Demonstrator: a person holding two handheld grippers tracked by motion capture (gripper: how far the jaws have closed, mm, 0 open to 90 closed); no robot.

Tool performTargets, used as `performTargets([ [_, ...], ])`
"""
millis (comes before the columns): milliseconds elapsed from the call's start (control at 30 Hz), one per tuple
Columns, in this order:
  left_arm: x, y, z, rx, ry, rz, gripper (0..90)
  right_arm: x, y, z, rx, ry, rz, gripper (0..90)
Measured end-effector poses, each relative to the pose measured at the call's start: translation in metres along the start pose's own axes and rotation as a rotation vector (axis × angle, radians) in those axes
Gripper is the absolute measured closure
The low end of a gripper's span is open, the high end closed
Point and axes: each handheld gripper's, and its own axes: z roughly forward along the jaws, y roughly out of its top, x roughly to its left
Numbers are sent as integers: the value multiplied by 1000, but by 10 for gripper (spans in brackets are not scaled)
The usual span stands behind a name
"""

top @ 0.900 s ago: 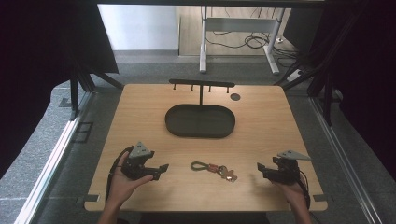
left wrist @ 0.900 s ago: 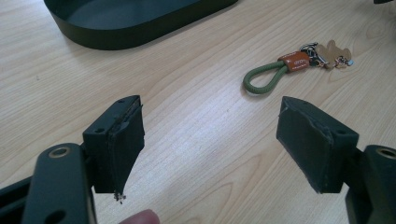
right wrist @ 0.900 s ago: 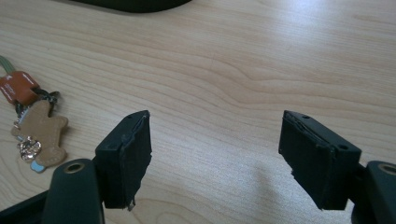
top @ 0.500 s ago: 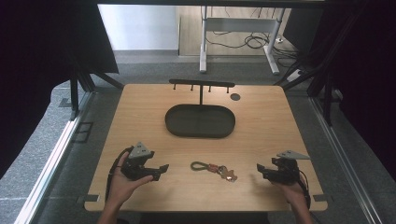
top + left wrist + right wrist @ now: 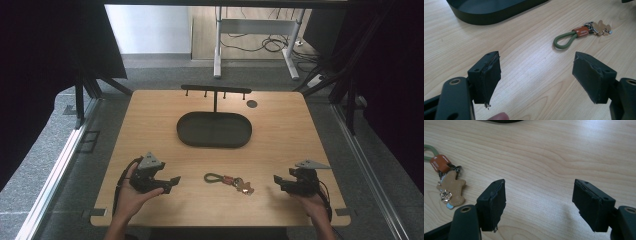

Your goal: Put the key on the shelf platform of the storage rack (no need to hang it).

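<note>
Keyring (image 5: 229, 180) lies on the table (image 5: 280, 140) between both grippers, at six o'clock from the tray (image 5: 214, 129). Left gripper (image 5: 172, 181) and right gripper (image 5: 278, 182) rest wide open, empty. Nothing has shifted since earlier frames; the pickup is not begun.

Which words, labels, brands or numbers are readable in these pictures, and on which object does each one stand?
No text can be read in full.
Orange tag on the keychain: it carries small pale print, too small and blurred to read in either gripper view.
Black oval tray, wooden table, black hook rack: no lettering visible.
Both grippers: no lettering visible on the jaws.
</note>
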Motion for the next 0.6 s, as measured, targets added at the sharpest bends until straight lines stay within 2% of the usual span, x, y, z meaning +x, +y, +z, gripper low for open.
performTargets([
  [167,1,0,-7,-20,6,-9,231,4,11,-4,-11,17,-25,277],
  [233,1,0,-6,-16,4,-11,230,10,23,-6,2,33,-68,279],
  [300,0,0,-6,-15,0,-10,231,12,26,-7,9,34,-83,279],
  [333,0,0,-5,-14,-2,-4,230,16,32,-7,21,46,-123,283],
  [367,0,0,-5,-13,-3,-4,230,16,32,-7,21,46,-123,283],
  [400,-1,0,-4,-10,-5,-6,230,20,39,-6,37,67,-148,287],
  [433,-2,0,-4,-9,-6,-6,230,20,39,-6,37,67,-148,287],
  [533,-2,0,-3,-4,-7,-5,230,27,53,-6,72,112,-196,298],
  [600,-1,0,-3,-3,-3,-6,230,30,60,-6,84,121,-217,304],
])
